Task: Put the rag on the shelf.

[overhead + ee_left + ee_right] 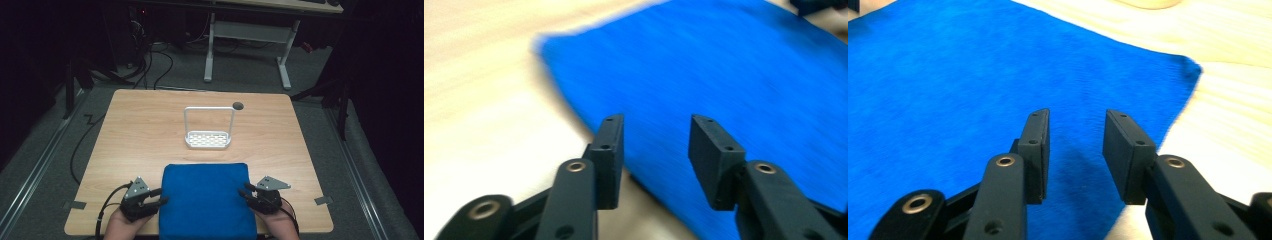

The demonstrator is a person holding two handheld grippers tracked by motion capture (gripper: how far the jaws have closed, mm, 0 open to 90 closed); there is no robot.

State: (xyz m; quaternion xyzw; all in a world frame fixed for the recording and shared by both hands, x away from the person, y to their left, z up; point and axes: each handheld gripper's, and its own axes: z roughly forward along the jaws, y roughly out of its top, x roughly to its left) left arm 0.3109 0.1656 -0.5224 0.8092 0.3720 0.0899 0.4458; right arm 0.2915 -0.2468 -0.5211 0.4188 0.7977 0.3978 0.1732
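A folded blue cloth (205, 197) lies flat at the near middle of the wooden table (130, 130). My left gripper (159, 196) is open at the cloth's left edge, its jaws spread over the blue fabric (724, 75) with nothing between them. At the cloth's right edge my right gripper (243, 189) is open too, jaws apart just above the cloth (948, 90). Neither gripper holds anything.
A white wire rack (208, 128) with a tall handle and a perforated base stands behind the cloth at the table's middle. A small dark round hole (238, 105) sits near the far edge. Tape marks (75, 204) lie at both near corners.
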